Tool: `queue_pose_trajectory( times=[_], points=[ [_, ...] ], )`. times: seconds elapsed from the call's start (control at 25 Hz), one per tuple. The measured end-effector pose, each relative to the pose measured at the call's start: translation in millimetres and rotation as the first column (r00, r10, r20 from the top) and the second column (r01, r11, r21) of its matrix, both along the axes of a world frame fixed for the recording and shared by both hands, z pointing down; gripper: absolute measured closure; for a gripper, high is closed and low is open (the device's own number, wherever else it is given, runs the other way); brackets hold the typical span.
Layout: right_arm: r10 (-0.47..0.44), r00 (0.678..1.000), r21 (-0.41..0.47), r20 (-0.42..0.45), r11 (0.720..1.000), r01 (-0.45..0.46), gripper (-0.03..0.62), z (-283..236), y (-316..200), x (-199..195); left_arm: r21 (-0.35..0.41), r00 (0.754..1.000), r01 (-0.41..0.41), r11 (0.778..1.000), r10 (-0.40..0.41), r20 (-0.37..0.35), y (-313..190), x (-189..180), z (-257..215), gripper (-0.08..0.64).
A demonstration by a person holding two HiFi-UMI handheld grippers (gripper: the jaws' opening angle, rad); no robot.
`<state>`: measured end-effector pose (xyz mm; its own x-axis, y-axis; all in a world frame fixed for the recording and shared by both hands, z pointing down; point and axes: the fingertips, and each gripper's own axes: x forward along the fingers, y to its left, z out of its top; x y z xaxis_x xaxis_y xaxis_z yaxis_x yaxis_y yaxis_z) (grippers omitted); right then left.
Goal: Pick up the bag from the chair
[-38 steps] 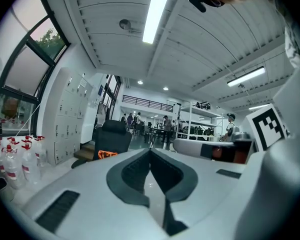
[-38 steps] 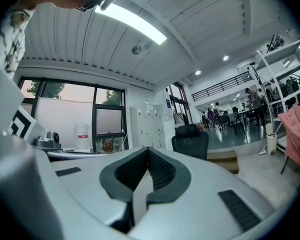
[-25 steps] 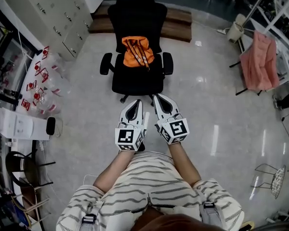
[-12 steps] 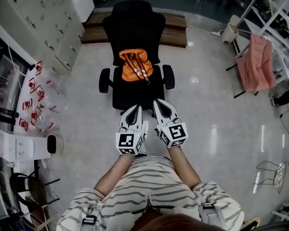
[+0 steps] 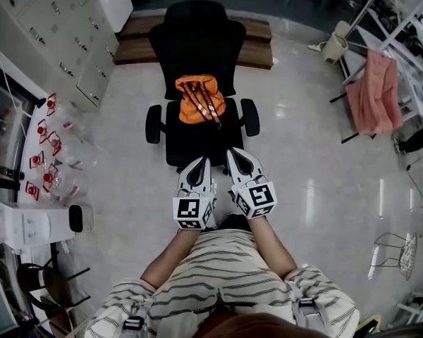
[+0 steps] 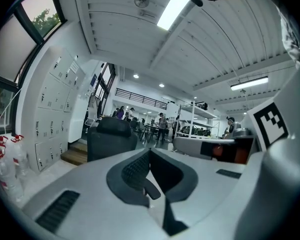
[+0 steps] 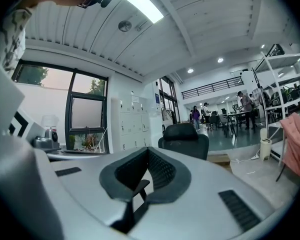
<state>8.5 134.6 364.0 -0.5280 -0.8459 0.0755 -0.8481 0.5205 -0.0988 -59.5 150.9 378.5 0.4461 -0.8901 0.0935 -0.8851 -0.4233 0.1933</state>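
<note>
An orange bag (image 5: 199,98) with dark straps lies on the seat of a black office chair (image 5: 196,42), against its backrest. My left gripper (image 5: 200,163) and right gripper (image 5: 235,153) are held side by side just short of the seat's front edge, well short of the bag. Each has its jaws closed tip to tip with nothing between them. In the left gripper view the left gripper (image 6: 149,152) points level at the chair (image 6: 110,140), whose backrest shows over the jaws. The right gripper (image 7: 147,152) likewise faces the chair (image 7: 185,140). The bag is hidden in both gripper views.
Grey lockers (image 5: 49,27) stand at the far left, with several red-labelled bottles (image 5: 49,143) on the floor below them. A wooden step (image 5: 257,41) lies behind the chair. A pink cloth (image 5: 377,94) hangs at the right, and a wire stool (image 5: 402,248) stands lower right.
The person has stepped closer to the chair. Both grippers, still shut and side by side, now sit nearer the seat's front edge. The bag has not moved.
</note>
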Motion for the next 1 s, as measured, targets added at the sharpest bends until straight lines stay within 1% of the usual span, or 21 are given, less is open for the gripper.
queue_pose_trajectory(
  times=[0.24,0.44,0.64,0.8,1.0],
  points=[
    [-0.015,1.000,-0.021,-0.003,1.000,0.015,0.581,8,-20,-4,-0.012,1.000,0.010,1.000,-0.010,0.005,-20,0,5,0.537],
    [-0.029,1.000,-0.019,0.005,0.999,0.030,0.581,16,-53,-2,-0.012,1.000,0.020,1.000,-0.020,0.019,-55,4,10,0.537],
    [-0.044,0.999,-0.001,0.011,0.999,0.044,0.581,10,-93,11,0.011,0.998,0.031,0.999,-0.032,0.051,-96,17,7,0.537],
    [-0.057,0.998,-0.003,0.019,0.998,0.057,0.581,8,-129,24,0.004,0.997,0.056,0.998,-0.056,0.058,-130,26,7,0.537],
    [-0.073,0.997,-0.022,0.034,0.997,0.074,0.581,17,-161,38,-0.006,0.994,0.075,0.997,-0.074,0.079,-161,39,11,0.537]
  ],
)
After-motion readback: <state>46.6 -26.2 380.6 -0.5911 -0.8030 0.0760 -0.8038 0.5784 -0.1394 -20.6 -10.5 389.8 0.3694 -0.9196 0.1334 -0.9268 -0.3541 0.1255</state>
